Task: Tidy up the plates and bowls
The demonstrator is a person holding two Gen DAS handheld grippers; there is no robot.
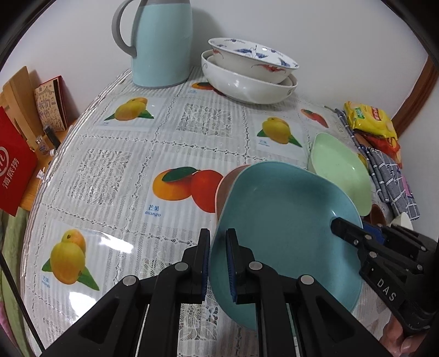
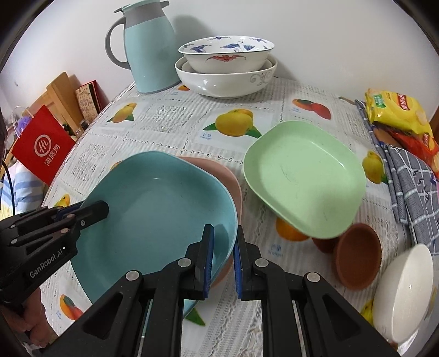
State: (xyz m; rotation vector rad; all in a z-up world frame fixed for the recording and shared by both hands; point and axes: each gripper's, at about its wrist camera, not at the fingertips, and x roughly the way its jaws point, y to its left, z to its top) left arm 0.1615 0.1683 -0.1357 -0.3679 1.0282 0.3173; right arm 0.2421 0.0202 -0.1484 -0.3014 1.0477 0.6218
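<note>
Two tools (image 1: 218,263) (image 2: 223,261) clamp blue plate (image 2: 153,203).

Plain white wall (image 2: 315,24) behind; fruit-print tablecloth (image 1: 170,131) — wooden shelf (image 1: 19,85) leftward.

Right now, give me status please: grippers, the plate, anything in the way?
Left gripper and right gripper both shut on blue plate rims. Blue plate sits on pink plate. Green plate close beside, on the right.

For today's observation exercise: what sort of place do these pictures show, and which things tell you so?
Probably a home dining table: a fruit-print tablecloth, an insulated jug beside stacked china bowls, and snack packets at the table's edge.
</note>
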